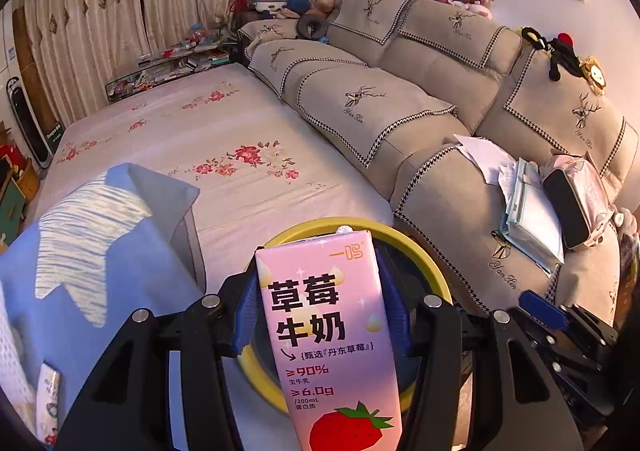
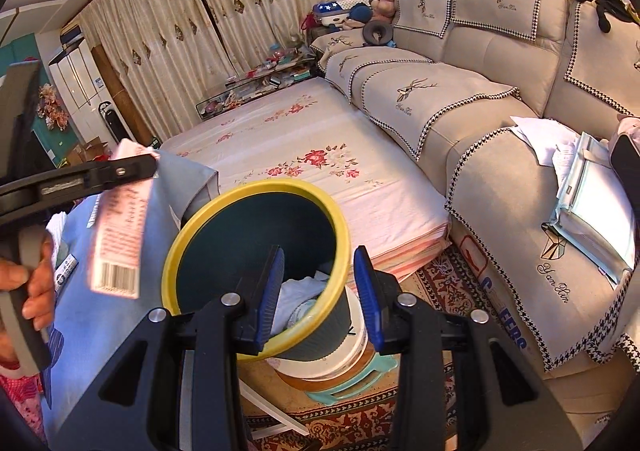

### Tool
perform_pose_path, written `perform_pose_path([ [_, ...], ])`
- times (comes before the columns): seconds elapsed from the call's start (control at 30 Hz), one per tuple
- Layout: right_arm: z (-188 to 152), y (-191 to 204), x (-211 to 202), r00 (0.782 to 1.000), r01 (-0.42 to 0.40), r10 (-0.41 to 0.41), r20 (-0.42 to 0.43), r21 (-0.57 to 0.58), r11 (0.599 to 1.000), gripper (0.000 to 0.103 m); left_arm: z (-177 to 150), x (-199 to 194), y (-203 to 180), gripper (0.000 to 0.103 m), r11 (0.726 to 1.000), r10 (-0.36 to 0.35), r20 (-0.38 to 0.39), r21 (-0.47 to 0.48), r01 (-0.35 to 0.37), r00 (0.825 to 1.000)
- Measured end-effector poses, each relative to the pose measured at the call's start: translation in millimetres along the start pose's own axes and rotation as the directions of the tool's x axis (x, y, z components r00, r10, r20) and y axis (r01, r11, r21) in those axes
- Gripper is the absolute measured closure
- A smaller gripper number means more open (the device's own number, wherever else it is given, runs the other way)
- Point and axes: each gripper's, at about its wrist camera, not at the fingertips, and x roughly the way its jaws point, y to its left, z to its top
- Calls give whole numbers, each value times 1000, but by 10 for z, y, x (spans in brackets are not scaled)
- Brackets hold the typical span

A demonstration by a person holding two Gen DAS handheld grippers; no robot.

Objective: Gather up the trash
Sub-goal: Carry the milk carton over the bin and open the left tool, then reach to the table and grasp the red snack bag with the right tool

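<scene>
Two grips were shown: left gripper [image 1: 320, 307] clamped on the milk carton [image 1: 328, 331], right gripper [image 2: 320, 291] pinching the bin [image 2: 256, 251] rim. A spill was judged likely if the tilted bin slipped. A miss was judged possible if the carton was released short of the opening.

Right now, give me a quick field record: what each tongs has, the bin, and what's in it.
left tongs: shut on pink strawberry milk carton, held over the bin
right tongs: shut on the bin's rim
bin: dark, yellow-rimmed, tilted toward the bed
bin contents: white crumpled trash
carton status: not yet dropped in
</scene>
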Motion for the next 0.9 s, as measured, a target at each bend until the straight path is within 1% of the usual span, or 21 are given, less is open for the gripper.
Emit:
perform_pose_path([
  [0.13, -18, -69, 33, 1000, 3, -3, -7, 17, 1000, 68, 45, 292, -67, 49, 1000, 8, -20, -3, -8, 1000],
  [0.17, -23, -81, 37, 1000, 3, -3, -9, 19, 1000, 67, 50, 330, -76, 46, 1000, 9, -23, -5, -10, 1000],
  [0.2, -30, -89, 47, 1000, 3, -2, -11, 21, 1000, 66, 61, 379, -88, 35, 1000, 15, -25, -5, -16, 1000],
  [0.23, -33, -92, 54, 1000, 3, -2, -12, 23, 1000, 65, 67, 398, -97, 26, 1000, 24, -19, -3, -24, 1000],
  [0.3, -35, -97, 65, 1000, 1, -1, -15, 24, 1000, 65, 67, 390, -111, 24, 999, 43, -5, 2, -43, 999],
  [0.4, -44, -76, 56, 1000, -3, 3, -15, 21, 1000, 65, 56, 238, -88, 24, 999, 27, 5, -22, -27, 1000],
  [0.47, -57, -30, 41, 1000, -6, 7, -16, 14, 1000, 65, 22, -18, -43, 19, 999, 20, 33, -35, -19, 999],
  [0.53, -73, 48, 25, 1000, -16, 16, -18, 2, 1000, 64, -40, -345, 9, 10, 999, 33, 72, -41, -30, 997],
  [0.63, -97, 201, 7, 999, -37, 36, -23, -26, 999, 63, -184, -880, 135, 6, 998, 59, 126, -39, -54, 990],
  [0.7, -115, 351, -9, 998, -56, 55, -27, -52, 997, 62, -326, -1235, 263, 5, 996, 82, 156, -50, -75, 984],
  [0.8, -152, 609, -30, 995, -92, 89, -35, -94, 991, 60, -605, -1778, 550, 5, 989, 133, 195, -97, -116, 972],
  [0.9, -201, 874, -31, 992, -125, 120, -48, -133, 983, 59, -950, -2291, 918, 5, 972, 192, 216, -174, -156, 957],
])
